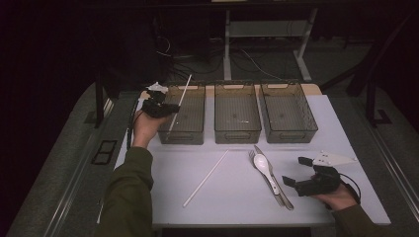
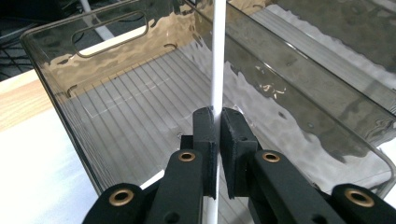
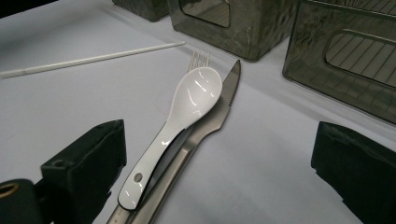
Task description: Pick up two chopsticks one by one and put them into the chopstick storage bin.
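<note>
Clamping a white chopstick [image 2: 218, 56] mid-shaft, the left gripper [image 1: 159, 106] holds it tilted over the leftmost bin [image 1: 196, 132], lower end inside, presumably for sorting. Bin walls hem it closely. A second chopstick [image 1: 206, 177] lies on the white table [image 1: 237, 207] (well apart from the bins). The right gripper [image 1: 296, 172], jaws apart, rests beside the stacked spoon [image 3: 180, 123], knife [image 3: 219, 116] and fork [image 3: 198, 58].

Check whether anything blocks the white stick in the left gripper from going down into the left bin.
Nothing visible does. The left gripper is shut on the white stick, which already slants into the open left bin; that bin's floor looks bare beneath it.
</note>
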A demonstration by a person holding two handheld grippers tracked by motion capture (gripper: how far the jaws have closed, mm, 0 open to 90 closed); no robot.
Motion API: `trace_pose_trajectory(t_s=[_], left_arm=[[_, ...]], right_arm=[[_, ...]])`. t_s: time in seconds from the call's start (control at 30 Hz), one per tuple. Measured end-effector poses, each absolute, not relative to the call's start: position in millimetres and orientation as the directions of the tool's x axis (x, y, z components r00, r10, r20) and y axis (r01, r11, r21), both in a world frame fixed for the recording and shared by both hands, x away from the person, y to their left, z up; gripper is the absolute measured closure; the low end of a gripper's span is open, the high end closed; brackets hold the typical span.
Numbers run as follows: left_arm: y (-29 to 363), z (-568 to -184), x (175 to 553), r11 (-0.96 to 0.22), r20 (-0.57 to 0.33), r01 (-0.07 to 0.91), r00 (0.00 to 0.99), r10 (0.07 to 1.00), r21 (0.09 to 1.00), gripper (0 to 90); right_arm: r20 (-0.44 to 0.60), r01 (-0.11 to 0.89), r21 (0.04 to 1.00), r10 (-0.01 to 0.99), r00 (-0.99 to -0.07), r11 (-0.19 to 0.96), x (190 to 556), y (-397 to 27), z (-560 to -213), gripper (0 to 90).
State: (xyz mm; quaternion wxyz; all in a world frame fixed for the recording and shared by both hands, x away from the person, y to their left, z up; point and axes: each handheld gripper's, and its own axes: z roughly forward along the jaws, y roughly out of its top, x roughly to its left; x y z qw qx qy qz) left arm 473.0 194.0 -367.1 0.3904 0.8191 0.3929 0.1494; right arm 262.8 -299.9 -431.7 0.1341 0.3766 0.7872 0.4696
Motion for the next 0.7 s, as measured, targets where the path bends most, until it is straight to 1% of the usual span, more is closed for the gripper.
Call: trace_pose_trajectory(t_s=[0.7], left_arm=[[187.5,-383.6,481.2,-0.385,-0.051,0.578,0.597,0.801,0.720,83.3]], right_arm=[[0.144,0.465,0.842,0.716,-0.683,0.275,262.5,-300.2,-431.3,3.2]])
